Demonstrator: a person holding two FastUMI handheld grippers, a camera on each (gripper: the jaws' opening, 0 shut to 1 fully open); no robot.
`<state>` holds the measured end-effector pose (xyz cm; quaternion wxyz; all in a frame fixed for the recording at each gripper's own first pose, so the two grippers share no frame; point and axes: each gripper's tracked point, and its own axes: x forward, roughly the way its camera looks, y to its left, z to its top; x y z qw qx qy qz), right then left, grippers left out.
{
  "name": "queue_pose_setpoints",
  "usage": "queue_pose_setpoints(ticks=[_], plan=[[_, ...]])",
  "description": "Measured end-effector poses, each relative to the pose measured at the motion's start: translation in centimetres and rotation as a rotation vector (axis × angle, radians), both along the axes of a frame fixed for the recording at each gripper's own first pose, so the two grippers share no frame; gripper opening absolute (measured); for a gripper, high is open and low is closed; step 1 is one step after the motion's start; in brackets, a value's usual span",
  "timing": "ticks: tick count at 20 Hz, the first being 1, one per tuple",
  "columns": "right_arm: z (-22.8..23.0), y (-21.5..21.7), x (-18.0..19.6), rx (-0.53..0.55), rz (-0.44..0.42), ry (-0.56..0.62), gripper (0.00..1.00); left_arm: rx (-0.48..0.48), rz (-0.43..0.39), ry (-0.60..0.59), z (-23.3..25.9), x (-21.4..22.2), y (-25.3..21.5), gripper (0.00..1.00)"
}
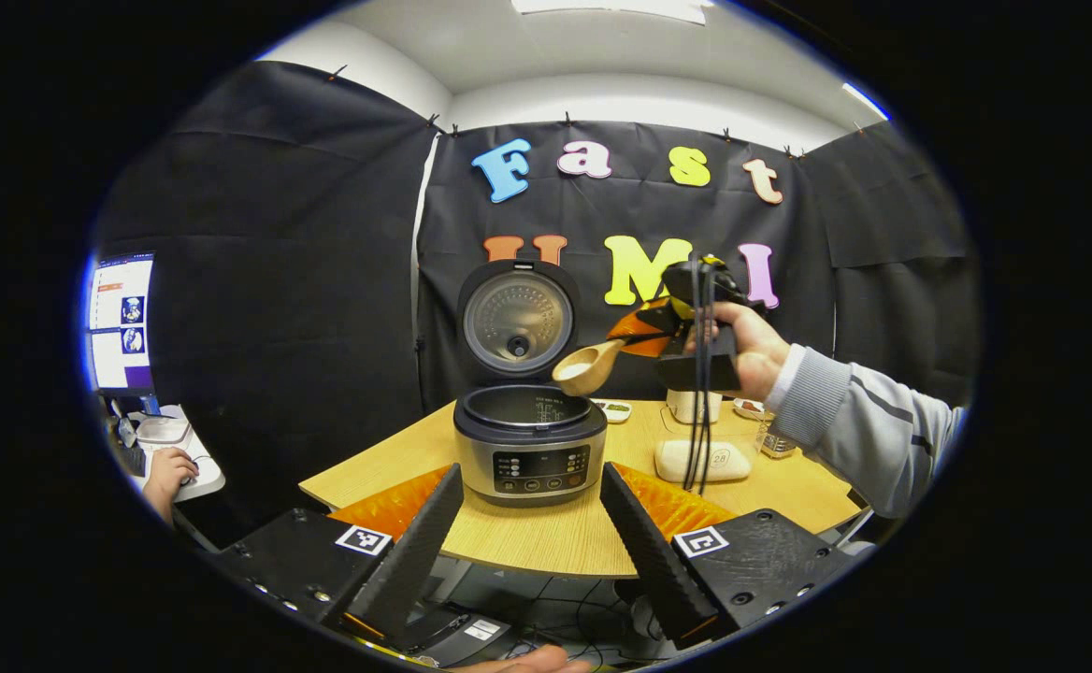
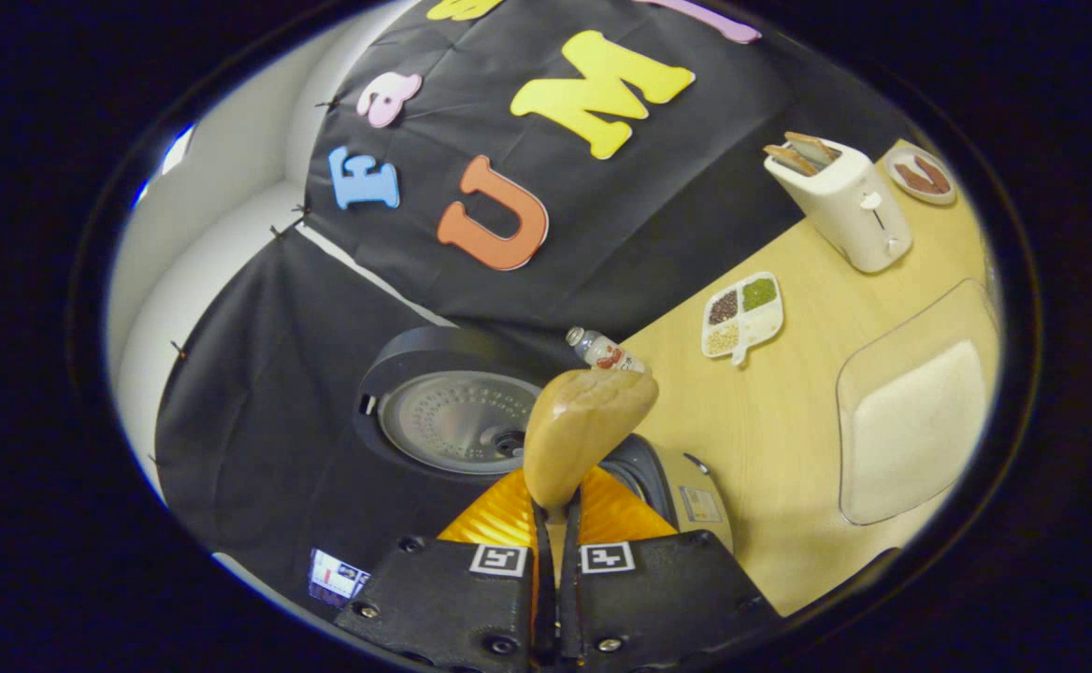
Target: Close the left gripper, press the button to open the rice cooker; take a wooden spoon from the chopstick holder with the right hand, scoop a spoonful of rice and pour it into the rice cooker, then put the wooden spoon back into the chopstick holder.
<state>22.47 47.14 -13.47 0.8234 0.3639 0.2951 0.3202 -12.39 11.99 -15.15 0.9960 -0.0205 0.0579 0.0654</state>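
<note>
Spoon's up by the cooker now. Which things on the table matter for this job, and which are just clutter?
Job:
cooker, lid up
spoon, clamped in the right gripper
rice box

Clutter:
toaster
grain tray
bottle
small plate

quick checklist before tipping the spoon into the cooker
1. Lid of the round silver and black rice cooker raised: ok.
2. Right claw shut on the pale wooden spoon: ok, both fingers press the handle.
3. Spoon bowl over the pot opening: ok, it hangs just above the right rim in the left gripper view.
4. Rice in the spoon: cannot tell.
5. Left claw out of the way: ok, open and held low before the cooker.
6. Dangling black cables free of the pot: ok, they hang right of it.
</note>
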Motion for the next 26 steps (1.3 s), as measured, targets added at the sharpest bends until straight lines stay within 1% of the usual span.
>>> queue_pose_setpoints(ticks=[3, 5, 7, 10, 12, 17, 19, 21, 26], plan=[[0.2, 2.7, 0.1, -0.173, 0.012, -0.139, 0.08, 0.013, 0.016, 0.002, -0.5, -0.5, 1.1, 0.94], [0.2, 3.8, -0.4, -0.293, 0.022, -0.243, 0.07, 0.011, 0.02, 0.003, -1.1, -0.7, 1.7, 0.94], [0.1, 4.5, -0.7, -0.396, 0.025, -0.322, 0.08, 0.004, 0.017, 0.01, -1.6, -0.8, 1.5, 0.94], [0.0, 5.1, -1.4, -0.51, 0.038, -0.417, 0.08, 0.033, 0.025, 0.016, -1.9, -0.7, 1.7, 0.95], [0.2, 5.4, -2.1, -0.576, 0.047, -0.488, 0.08, 0.034, 0.023, 0.02, -2.2, -0.7, 1.6, 0.94], [1.5, 6.2, -4.2, -0.782, 0.079, -0.769, 0.08, 0.016, 0.019, 0.024, -2.4, -0.6, 1.4, 0.94], [1.1, 6.5, -5.2, -0.815, 0.082, -0.808, 0.07, 0.012, 0.017, 0.028, -2.4, -0.6, 1.3, 0.94], [1.1, 6.8, -5.4, -0.825, 0.081, -0.817, 0.08, 0.01, 0.012, 0.03, -2.5, -0.6, 0.9, 0.94], [2.4, 5.5, -5.6, -0.823, 0.052, -0.83, 0.08, 0.009, 0.008, 0.025, -1.9, -0.7, 0.7, 0.94]])
